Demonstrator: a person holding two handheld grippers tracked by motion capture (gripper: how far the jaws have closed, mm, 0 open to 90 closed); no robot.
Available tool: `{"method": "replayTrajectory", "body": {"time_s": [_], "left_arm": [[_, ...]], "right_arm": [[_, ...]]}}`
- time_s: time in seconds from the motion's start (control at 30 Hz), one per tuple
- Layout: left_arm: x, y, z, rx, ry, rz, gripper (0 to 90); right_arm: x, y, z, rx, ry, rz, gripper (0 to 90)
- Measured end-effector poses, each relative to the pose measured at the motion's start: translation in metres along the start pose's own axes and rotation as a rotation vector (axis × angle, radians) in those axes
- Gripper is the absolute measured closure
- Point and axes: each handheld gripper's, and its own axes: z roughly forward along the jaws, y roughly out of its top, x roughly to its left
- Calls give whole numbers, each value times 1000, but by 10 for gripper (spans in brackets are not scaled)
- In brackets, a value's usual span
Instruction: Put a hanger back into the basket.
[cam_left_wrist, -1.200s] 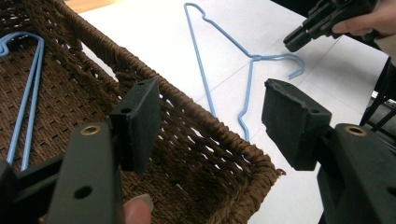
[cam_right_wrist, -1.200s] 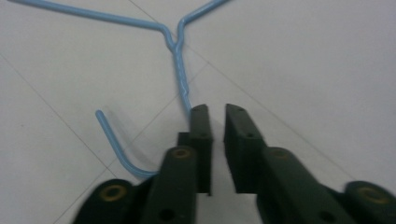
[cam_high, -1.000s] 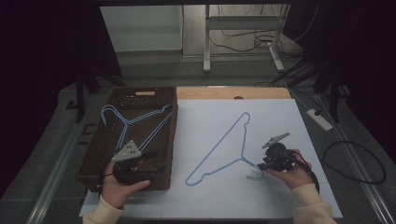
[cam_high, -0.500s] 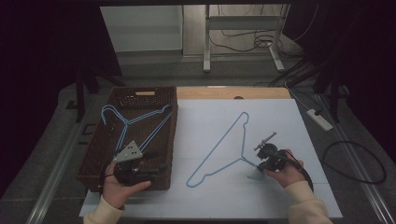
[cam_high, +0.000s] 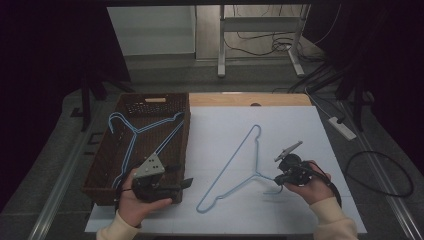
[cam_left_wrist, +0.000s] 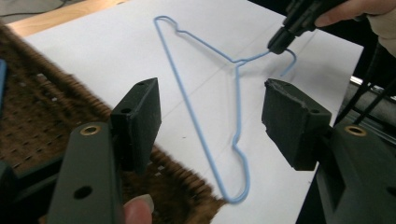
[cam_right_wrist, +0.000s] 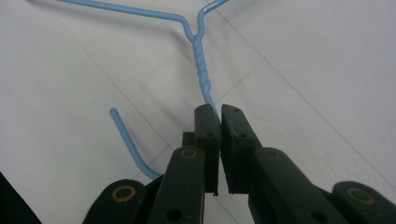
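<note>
A blue wire hanger lies on the white sheet. My right gripper has just been closing and is now shut on the hanger's neck just below the twist, with the hook curling off to the left of its jaws. The left gripper is open and holds nothing, hovering over the front right corner of the brown woven basket. Between its jaws I see the hanger and the right gripper beyond. A second blue hanger lies in the basket.
The basket takes up the table's left side. A wooden strip borders the sheet at the back. On the floor to the right are a white power strip and a looped black cable.
The right gripper's jaws have closed onto the hanger's neck by the hook. The left hand has shifted a little to the right over the basket's corner, still open.
</note>
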Motion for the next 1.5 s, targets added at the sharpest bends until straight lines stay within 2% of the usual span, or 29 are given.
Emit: {"method": "replayTrajectory", "body": {"time_s": [0.27,0.83,1.17,1.23,1.5], "left_arm": [[-13,11,17,37,-37,29,374],[-36,21,70,146,-101,67,357],[-43,24,96,194,-124,74,349],[-44,24,105,218,-132,81,348],[-40,22,123,260,-132,65,347]], "right_arm": [[1,0,0,0,5,5,861],[4,1,2,4,7,-1,862],[5,2,2,2,7,-4,862],[5,2,2,1,8,-3,862],[6,2,1,-5,5,-6,863]]}}
